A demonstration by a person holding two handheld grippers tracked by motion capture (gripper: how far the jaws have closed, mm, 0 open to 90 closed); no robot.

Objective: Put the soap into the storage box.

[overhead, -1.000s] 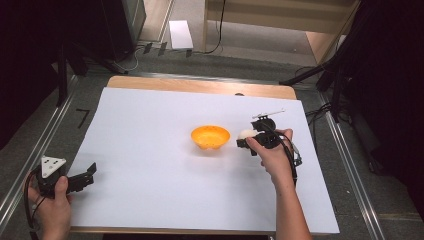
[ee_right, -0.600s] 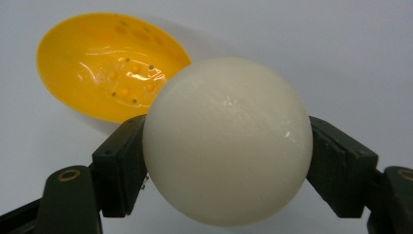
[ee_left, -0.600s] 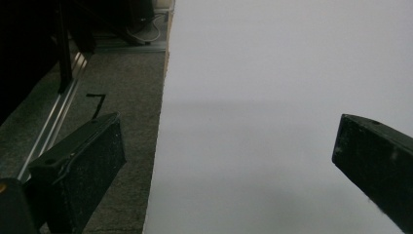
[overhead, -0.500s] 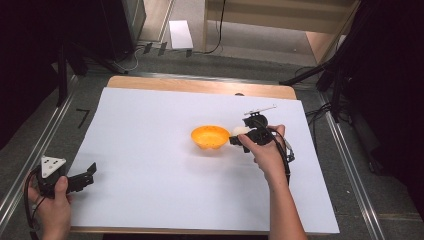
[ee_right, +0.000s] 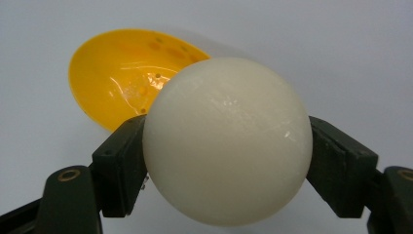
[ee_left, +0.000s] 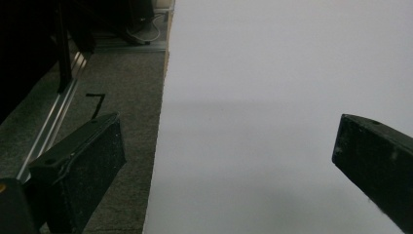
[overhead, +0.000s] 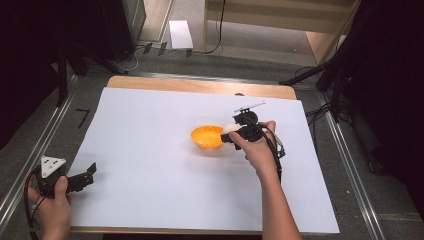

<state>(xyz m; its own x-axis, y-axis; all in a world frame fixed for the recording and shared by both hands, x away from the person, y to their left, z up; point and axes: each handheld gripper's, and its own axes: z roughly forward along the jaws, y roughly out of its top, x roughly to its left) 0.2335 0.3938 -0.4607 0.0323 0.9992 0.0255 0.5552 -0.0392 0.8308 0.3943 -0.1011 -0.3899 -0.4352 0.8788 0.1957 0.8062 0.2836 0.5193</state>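
An orange bowl (overhead: 207, 137) sits near the middle of the white table top (overhead: 165, 165). My right gripper (overhead: 231, 134) is shut on a white ball (overhead: 229, 128), held just above the bowl's right rim. In the right gripper view the ball (ee_right: 228, 139) sits squeezed between both jaws, with the bowl (ee_right: 124, 78) behind and to the left. My left gripper (overhead: 88, 175) rests at the table's front left corner, open. In the left gripper view its jaws stand wide apart over the table's left edge, with nothing between them.
Grey floor and a metal rail (overhead: 30, 150) run along the table's left side. A wooden strip (overhead: 200, 86) borders the far edge. Cables (overhead: 320, 107) and dark stands lie beyond the right side.
My right gripper has carried the ball leftward, from beside the bowl to over its right rim. The left gripper has stayed put.
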